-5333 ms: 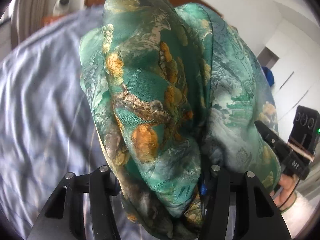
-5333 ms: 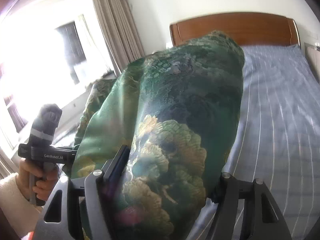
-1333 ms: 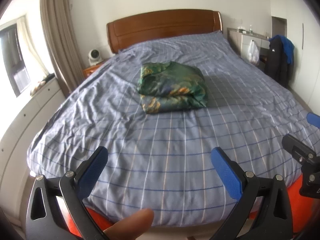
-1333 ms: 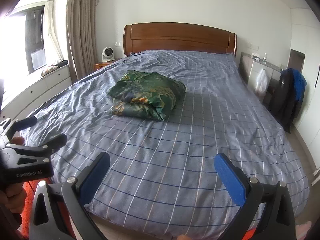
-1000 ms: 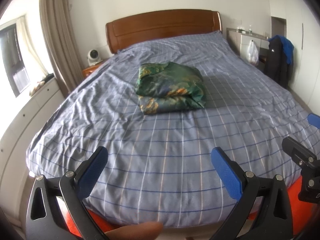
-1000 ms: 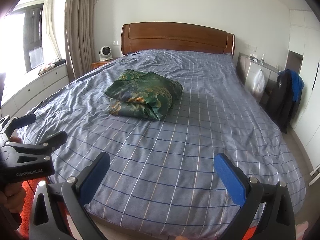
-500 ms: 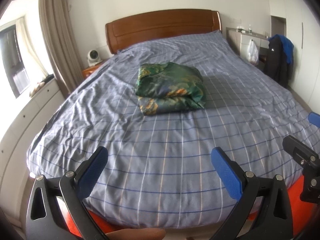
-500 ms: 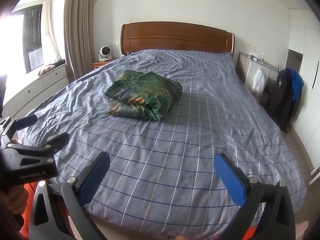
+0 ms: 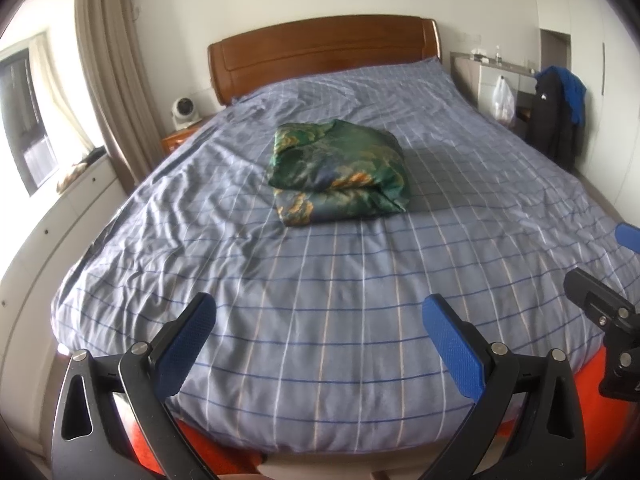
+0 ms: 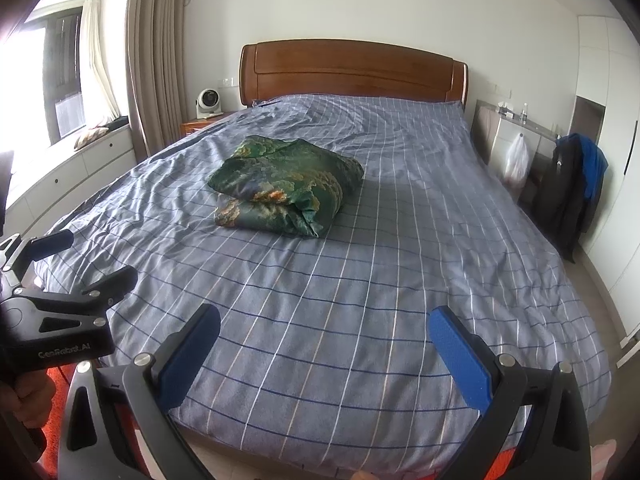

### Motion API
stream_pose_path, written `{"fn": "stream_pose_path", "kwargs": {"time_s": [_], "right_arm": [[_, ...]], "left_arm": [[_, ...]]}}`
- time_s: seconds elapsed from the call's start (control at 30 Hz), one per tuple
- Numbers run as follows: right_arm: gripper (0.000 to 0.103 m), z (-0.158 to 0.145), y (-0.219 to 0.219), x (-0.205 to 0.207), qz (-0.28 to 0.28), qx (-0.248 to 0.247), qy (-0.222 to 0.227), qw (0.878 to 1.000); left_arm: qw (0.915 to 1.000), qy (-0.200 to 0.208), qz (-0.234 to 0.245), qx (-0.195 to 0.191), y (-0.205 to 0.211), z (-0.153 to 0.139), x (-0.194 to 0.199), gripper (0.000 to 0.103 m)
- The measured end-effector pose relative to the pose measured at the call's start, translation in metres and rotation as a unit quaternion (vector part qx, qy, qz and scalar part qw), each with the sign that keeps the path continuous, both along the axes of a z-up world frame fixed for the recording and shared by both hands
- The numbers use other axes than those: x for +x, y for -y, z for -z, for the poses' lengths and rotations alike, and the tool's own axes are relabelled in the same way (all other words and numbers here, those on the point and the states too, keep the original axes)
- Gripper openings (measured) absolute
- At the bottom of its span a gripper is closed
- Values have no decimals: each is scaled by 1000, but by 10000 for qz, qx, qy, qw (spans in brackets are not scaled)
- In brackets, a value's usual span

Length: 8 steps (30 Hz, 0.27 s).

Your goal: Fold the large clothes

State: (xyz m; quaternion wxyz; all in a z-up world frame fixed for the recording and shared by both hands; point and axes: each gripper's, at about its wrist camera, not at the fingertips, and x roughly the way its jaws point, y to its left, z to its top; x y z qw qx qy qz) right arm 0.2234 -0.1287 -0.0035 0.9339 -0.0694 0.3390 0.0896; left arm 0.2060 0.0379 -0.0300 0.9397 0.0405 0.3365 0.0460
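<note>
I see a glossy green floral garment (image 9: 340,178) folded into a plump bundle on the checked blue bedspread (image 9: 360,280). My left gripper (image 9: 316,338) and right gripper (image 10: 324,342) hang empty, jaws spread wide.

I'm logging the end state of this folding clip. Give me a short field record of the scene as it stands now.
garment: green floral cloth, folded into a compact bundle
location: resting on the blue checked bed cover, nearer the wooden headboard than the foot
left gripper: open, empty, at the foot of the bed, apart from the cloth
right gripper: open, empty, also at the foot
contact: neither gripper touches the cloth
</note>
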Motion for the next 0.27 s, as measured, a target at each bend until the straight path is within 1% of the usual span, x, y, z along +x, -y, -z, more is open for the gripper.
{"fn": "stream_pose_path", "kwargs": {"time_s": [0.1, 0.27], "right_arm": [[103, 0, 0, 0, -4, 2, 5, 10000], [103, 4, 0, 0, -2, 23, -37, 10000]], "left_arm": [[9999, 63, 67, 62, 3, 1, -3, 103], [9995, 213, 40, 215, 9, -1, -6, 103]]}}
